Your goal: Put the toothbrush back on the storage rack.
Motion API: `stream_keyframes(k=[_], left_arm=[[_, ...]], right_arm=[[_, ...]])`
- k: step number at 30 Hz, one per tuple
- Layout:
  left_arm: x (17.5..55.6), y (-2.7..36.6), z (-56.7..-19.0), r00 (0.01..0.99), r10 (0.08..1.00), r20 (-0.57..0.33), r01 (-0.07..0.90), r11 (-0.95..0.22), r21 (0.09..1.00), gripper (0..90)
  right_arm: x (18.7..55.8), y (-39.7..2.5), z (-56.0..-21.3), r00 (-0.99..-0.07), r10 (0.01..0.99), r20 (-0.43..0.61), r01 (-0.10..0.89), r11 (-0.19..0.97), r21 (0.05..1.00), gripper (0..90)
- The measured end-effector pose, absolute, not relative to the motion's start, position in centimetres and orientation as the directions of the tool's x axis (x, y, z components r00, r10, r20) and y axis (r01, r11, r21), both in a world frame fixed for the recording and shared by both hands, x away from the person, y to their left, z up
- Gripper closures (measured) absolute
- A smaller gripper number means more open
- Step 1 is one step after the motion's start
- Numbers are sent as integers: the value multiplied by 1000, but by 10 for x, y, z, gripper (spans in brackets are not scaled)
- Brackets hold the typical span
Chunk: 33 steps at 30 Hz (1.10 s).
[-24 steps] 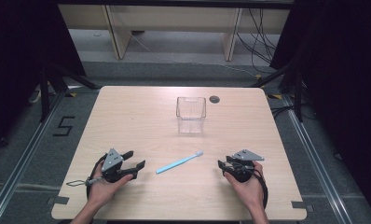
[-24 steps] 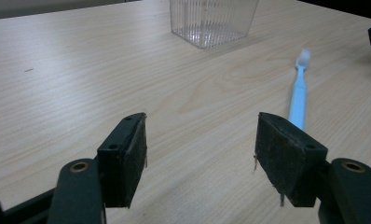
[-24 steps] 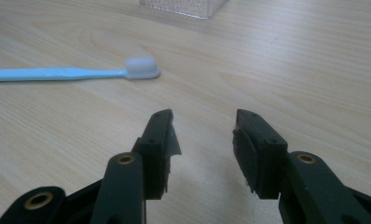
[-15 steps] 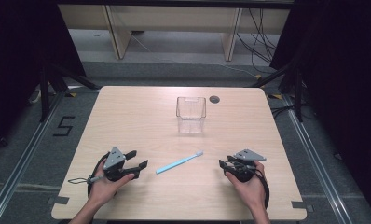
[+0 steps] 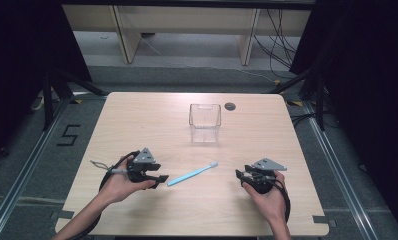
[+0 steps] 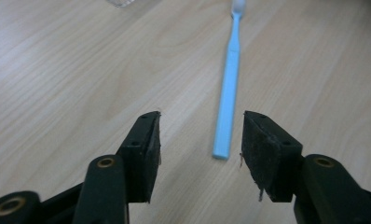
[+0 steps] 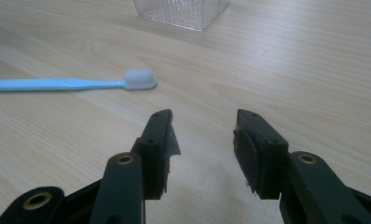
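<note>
A light blue toothbrush (image 5: 192,174) with a white head lies flat on the wooden table (image 5: 137,120), handle end toward my left gripper (image 5: 160,179). In the left gripper view the toothbrush (image 6: 228,100) runs away from the open gripper (image 6: 200,140), its handle end just ahead of the gap and touching neither jaw. My right gripper (image 5: 240,176) rests open on the table to the right of the brush head. From the right gripper view, the brush head (image 7: 140,78) lies ahead and left of the open gripper (image 7: 203,135). A clear plastic cup (image 5: 205,122) stands behind.
A small dark round hole (image 5: 230,106) sits in the table top near the far edge, right of the cup. The cup's base (image 7: 181,11) shows at the top of the right gripper view. Table legs and cables lie on the floor beyond.
My left gripper has slid right, closing on the toothbrush's handle end. The right gripper has barely moved.
</note>
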<state>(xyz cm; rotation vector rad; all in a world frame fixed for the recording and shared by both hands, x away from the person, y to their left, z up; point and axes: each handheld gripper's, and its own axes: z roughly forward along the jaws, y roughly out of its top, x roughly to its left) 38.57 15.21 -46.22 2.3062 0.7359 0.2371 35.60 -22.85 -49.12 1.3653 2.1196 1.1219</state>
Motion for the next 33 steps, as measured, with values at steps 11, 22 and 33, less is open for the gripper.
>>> stream_keyframes(k=[11, 22, 33], left_arm=[[408, 101, -454, 926, 377, -5, 364, -890, 273, 526], [418, 85, -459, 933, 359, -16, 355, -914, 196, 535], [423, 76, -466, 937, 348, -22, 346, -922, 171, 562]], right_arm=[[360, -228, -490, -511, 857, 68, 569, 278, 774, 560], [360, -228, -490, -511, 854, 94, 568, 254, 782, 558], [361, -227, -490, -518, 852, 79, 565, 271, 780, 556]])
